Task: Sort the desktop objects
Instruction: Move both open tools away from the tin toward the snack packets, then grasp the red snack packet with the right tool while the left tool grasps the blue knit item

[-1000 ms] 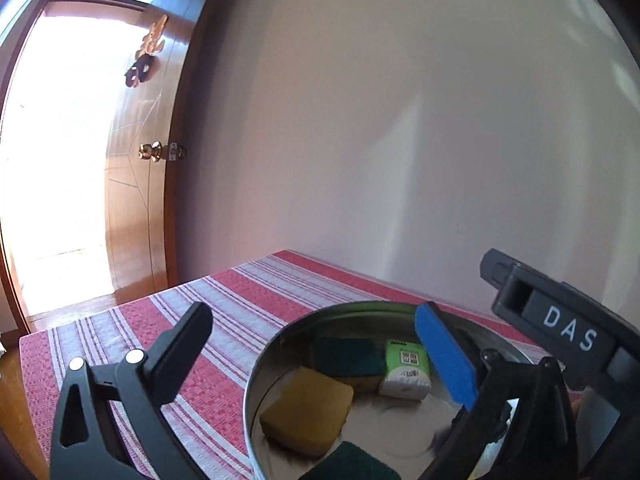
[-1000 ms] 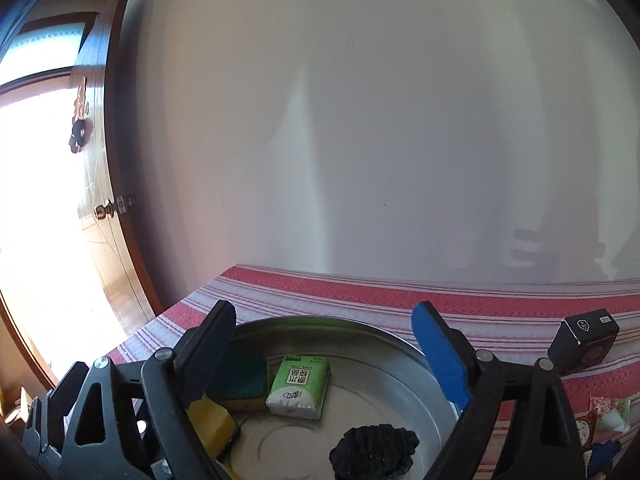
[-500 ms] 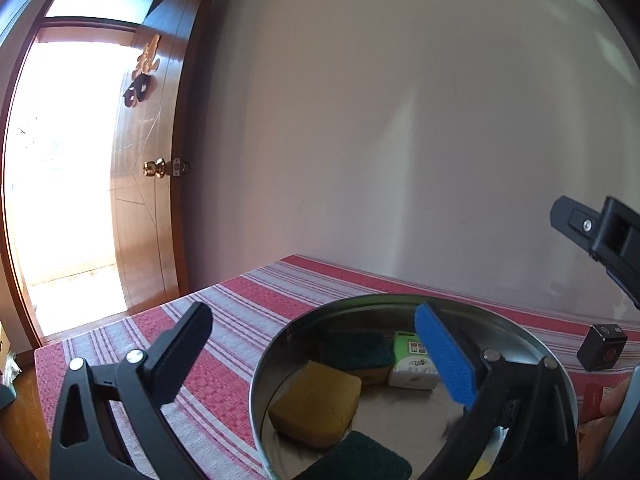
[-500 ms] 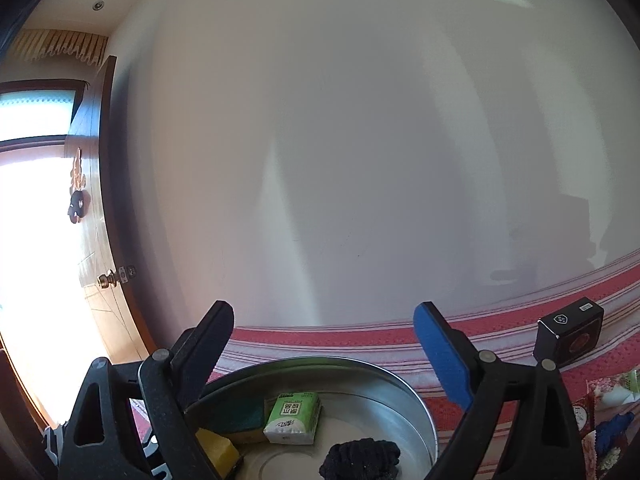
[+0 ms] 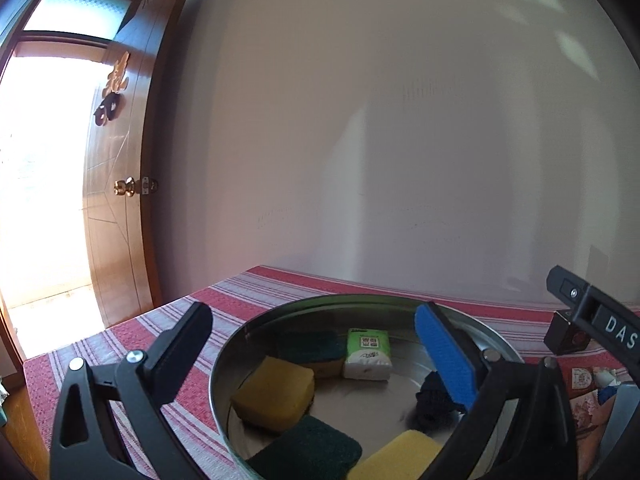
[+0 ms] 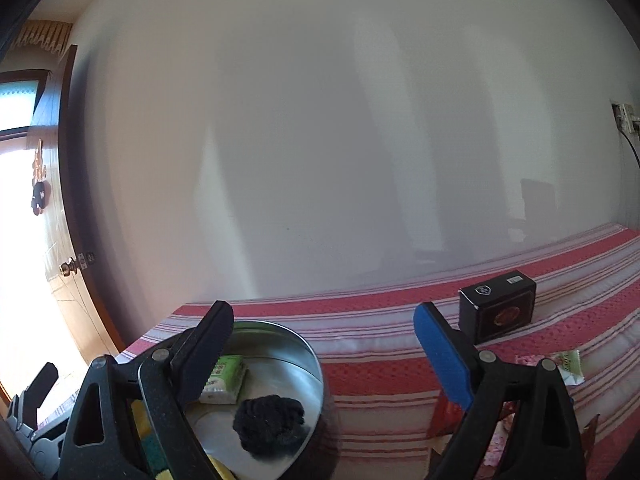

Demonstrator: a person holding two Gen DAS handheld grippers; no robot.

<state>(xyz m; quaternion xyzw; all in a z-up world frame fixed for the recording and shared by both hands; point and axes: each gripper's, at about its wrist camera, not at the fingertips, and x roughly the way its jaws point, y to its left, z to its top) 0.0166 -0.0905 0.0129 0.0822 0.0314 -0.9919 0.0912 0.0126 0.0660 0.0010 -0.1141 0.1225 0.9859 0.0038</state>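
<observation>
Sponges (image 5: 274, 394), a tissue pack (image 5: 368, 354) and a black ball (image 6: 270, 426) lie in the metal basin (image 5: 490, 338) on the striped cloth (image 6: 380, 360), a black box (image 6: 496, 312) well apart, while the left gripper (image 5: 312, 344) and right gripper (image 6: 324, 340) hang spread wide, holding nothing.

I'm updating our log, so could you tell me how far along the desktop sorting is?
Done: sponges, a tissue pack and a black bundle lie in the metal basin. In hand: nothing; the left gripper and right gripper are open. Left: the black box and wrappers sit on the striped cloth.
</observation>
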